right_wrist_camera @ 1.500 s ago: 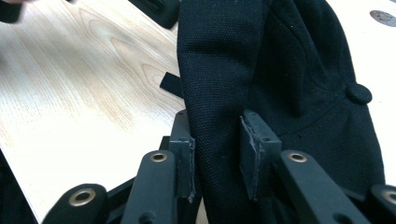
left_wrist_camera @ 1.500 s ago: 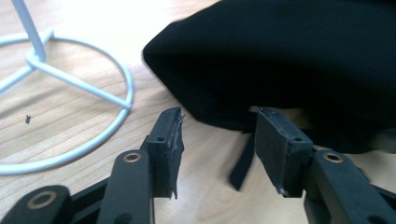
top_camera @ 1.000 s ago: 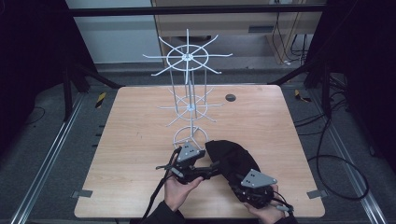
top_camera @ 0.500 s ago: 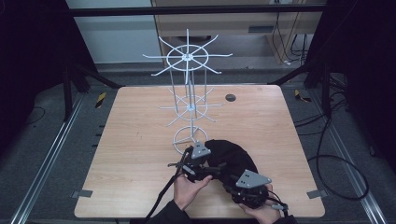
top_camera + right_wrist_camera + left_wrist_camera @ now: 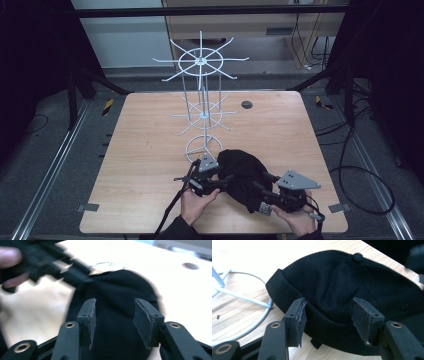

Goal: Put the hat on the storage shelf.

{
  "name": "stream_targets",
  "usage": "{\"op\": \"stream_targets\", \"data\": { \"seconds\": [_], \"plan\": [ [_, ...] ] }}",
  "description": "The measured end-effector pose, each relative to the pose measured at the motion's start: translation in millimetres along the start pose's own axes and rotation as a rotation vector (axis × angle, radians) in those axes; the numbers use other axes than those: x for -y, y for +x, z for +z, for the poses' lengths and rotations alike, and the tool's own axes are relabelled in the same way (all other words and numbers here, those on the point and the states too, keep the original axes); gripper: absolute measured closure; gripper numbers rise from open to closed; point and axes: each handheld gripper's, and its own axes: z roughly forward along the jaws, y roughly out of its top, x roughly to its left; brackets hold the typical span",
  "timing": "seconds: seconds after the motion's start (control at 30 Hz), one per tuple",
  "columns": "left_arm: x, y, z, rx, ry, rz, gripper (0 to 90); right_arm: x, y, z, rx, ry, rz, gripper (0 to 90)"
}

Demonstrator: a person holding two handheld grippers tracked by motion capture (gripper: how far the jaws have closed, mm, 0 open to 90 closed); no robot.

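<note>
Wooden desk point(image 5: 150, 165) under dark framing, black cap point(image 5: 242, 175) near its front edge

Pale wood, bare at left and far right; white wire rack point(image 5: 202, 107) stands mid-desk, its ring base just beside the cap; the cap is black fabric with a top button, lying crown up; left hand-held gripper point(image 5: 328, 315) and right hand-held gripper point(image 5: 113, 315) both have jaws apart, facing the cap from either side.

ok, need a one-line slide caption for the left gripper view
Open left claw poised at the rim of a black cap lying on the wooden table, beside the white wire rack's base ring.
</note>
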Motion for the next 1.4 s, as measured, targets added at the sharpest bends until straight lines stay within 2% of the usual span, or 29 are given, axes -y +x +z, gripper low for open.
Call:
{"op": "stream_targets", "data": {
  "seconds": [0.03, 0.07, 0.13, 0.17, 0.2, 0.23, 0.27, 0.3, 0.4, 0.43, 0.47, 0.5, 0.63, 0.77, 0.9, 0.97, 1.03, 1.1, 1.2, 1.27, 1.37, 1.4],
  "plan": [
    [2.0, 1.2, -0.3, 0.001, 0.003, -0.003, 45.1, -1.7, -5.1, 1.2, 0.027, 0.003, 0.006, 52.2],
    [2.0, 1.2, -0.3, 0.001, 0.003, -0.003, 45.3, -1.7, -5.1, 1.2, 0.027, 0.003, 0.006, 52.2],
    [4.0, 2.5, -0.5, 0.003, 0.000, -0.003, 45.4, -5.5, -14.5, 7.0, 0.054, 0.006, 0.021, 52.2],
    [4.9, 2.7, -0.5, 0.002, 0.001, -0.002, 45.5, -9.1, -22.4, 17.0, 0.059, 0.020, 0.033, 52.2],
    [5.7, 2.9, -0.3, 0.003, 0.003, -0.002, 45.5, -9.1, -22.4, 17.0, 0.059, 0.020, 0.033, 52.2],
    [7.1, 3.0, -0.2, 0.002, 0.003, -0.004, 45.7, -11.6, -28.4, 30.3, 0.052, 0.046, 0.042, 52.4],
    [7.1, 3.0, -0.2, 0.002, 0.003, -0.004, 45.8, -11.6, -28.4, 30.3, 0.052, 0.046, 0.042, 52.4],
    [7.7, 3.5, -0.4, 0.003, 0.005, -0.003, 45.8, -12.6, -31.9, 42.7, 0.035, 0.076, 0.057, 53.6],
    [9.3, 5.2, -1.0, 0.003, 0.009, -0.001, 45.9, -12.4, -33.0, 52.1, 0.029, 0.108, 0.056, 55.0],
    [10.5, 6.5, -1.3, 0.005, 0.009, -0.004, 45.9, -11.0, -33.5, 57.1, 0.024, 0.137, 0.063, 61.6],
    [10.5, 6.5, -1.3, 0.005, 0.009, -0.004, 45.9, -11.0, -33.5, 57.1, 0.024, 0.137, 0.063, 61.6],
    [11.2, 6.9, -1.2, 0.007, 0.009, -0.008, 45.8, -9.7, -34.2, 58.1, 0.007, 0.148, 0.082, 70.6],
    [12.5, 6.4, -0.5, 0.011, 0.013, -0.001, 45.5, -11.7, -34.4, 55.2, -0.015, 0.155, 0.098, 76.9],
    [11.6, 4.6, -2.6, 0.020, 0.002, 0.007, 44.0, -22.3, -32.9, 41.5, 0.008, 0.119, 0.063, 78.1],
    [10.3, 4.4, -7.5, 0.018, -0.012, 0.016, 42.4, -34.7, -37.0, 20.3, 0.121, 0.086, 0.005, 78.1],
    [9.3, 5.1, -10.9, 0.010, -0.020, 0.028, 41.9, -35.9, -41.9, 14.2, 0.198, 0.084, -0.028, 78.0],
    [7.3, 7.1, -14.6, -0.006, -0.020, 0.038, 40.4, -29.0, -50.0, 14.2, 0.246, 0.103, -0.025, 77.6],
    [4.8, 9.0, -19.2, -0.031, -0.030, 0.048, 39.7, -25.3, -51.7, 16.0, 0.259, 0.112, -0.025, 77.5],
    [0.7, 11.6, -26.8, -0.035, -0.054, 0.048, 38.7, -18.2, -57.0, 19.1, 0.250, 0.138, 0.012, 76.7],
    [-1.4, 12.5, -31.9, -0.045, -0.048, 0.069, 38.5, -17.8, -57.7, 19.8, 0.257, 0.150, 0.031, 74.5],
    [-2.1, 15.9, -44.2, -0.050, -0.050, 0.081, 37.4, -17.9, -59.4, 20.1, 0.247, 0.147, 0.053, 59.2],
    [-1.5, 18.0, -49.2, -0.053, -0.054, 0.084, 37.4, -17.9, -59.4, 20.1, 0.247, 0.147, 0.053, 59.2]
  ]
}}
